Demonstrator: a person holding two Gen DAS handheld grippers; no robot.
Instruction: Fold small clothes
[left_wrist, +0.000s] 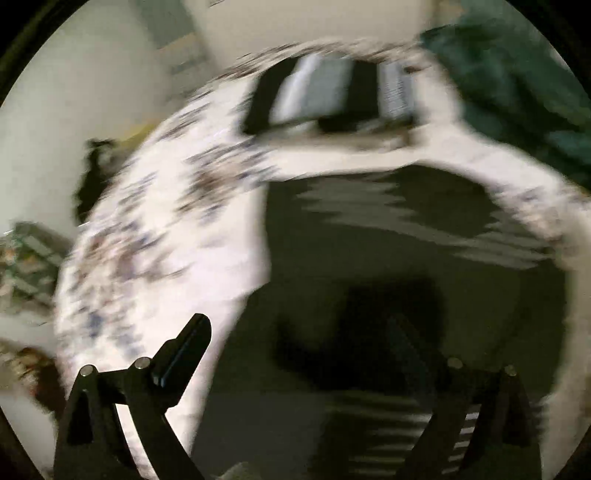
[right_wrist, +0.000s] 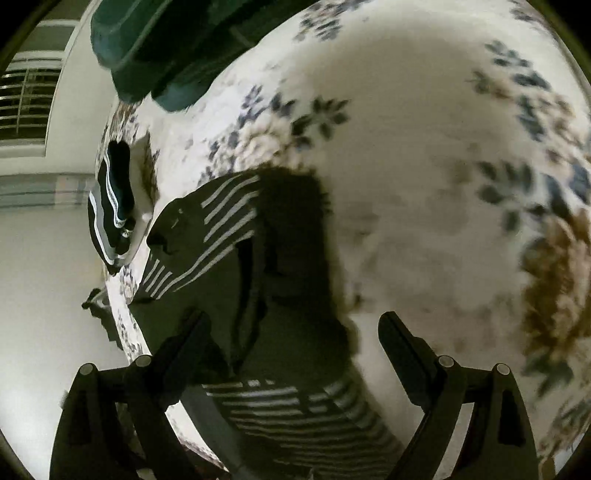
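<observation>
- The left tongs (left_wrist: 306, 354) stand wide apart with nothing between them; the dark striped garment (left_wrist: 388, 258) lies below them in the lower middle of the left view, on the flowered bed cover (left_wrist: 147, 229).
- The right tongs (right_wrist: 291, 347) are also apart and empty, above the same garment (right_wrist: 221, 295), at lower left of the right view.
- Its long axis seems to run from the bottom middle of that frame up to the left; the striped end (right_wrist: 225, 210) points to the upper left, toward the bed edge.
- Risk, as I judge it: the garment lies close to this edge, so a pull to that side could drag it off the bed.
- The left view is much blurred; a grab now could catch only one layer, or the cover too, and spoil the fold.
- Farther, at left middle, a folded pile (right_wrist: 112, 203) lies near; a wide sweep could disturb it.
</observation>
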